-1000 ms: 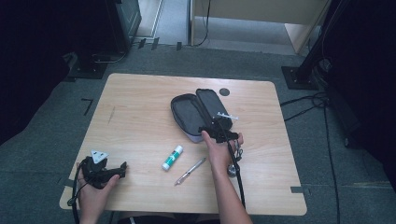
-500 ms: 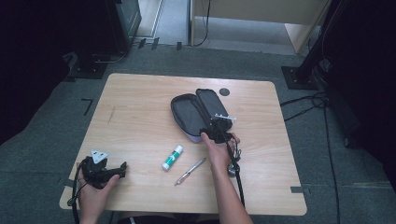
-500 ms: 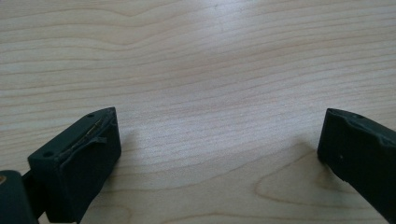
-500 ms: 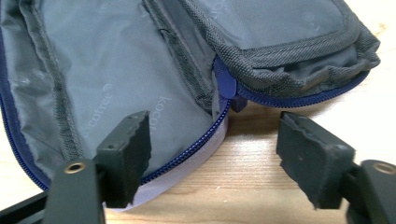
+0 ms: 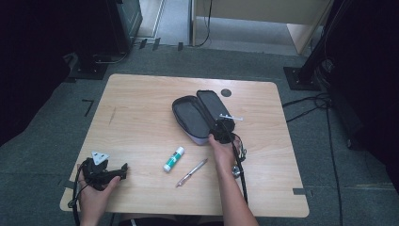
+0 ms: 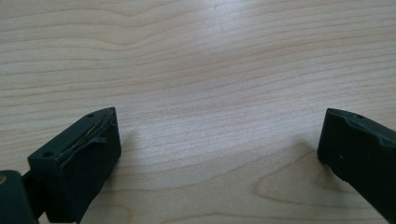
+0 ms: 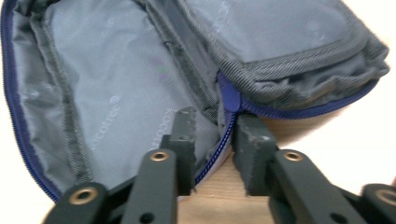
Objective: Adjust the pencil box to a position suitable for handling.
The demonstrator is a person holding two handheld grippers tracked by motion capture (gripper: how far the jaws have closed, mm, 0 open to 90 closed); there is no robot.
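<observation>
- Right claw [image 7: 212,154], jaws narrowed around the blue zip rim of the open grey fabric pencil case [image 5: 195,115], apparently steadying it for loading.
- Left claw [image 6: 217,149] rests wide on the wooden counter [image 5: 141,108], a white glue stick [image 5: 173,158] and pen [image 5: 191,173] lying between them.

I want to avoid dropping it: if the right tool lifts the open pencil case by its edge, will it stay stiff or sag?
The pencil case is probably floppy: its fabric lining wrinkles and its rim bends. Held by the right tool at the zipper edge, the far half would likely sag. It looks empty, so it is probably light.
</observation>
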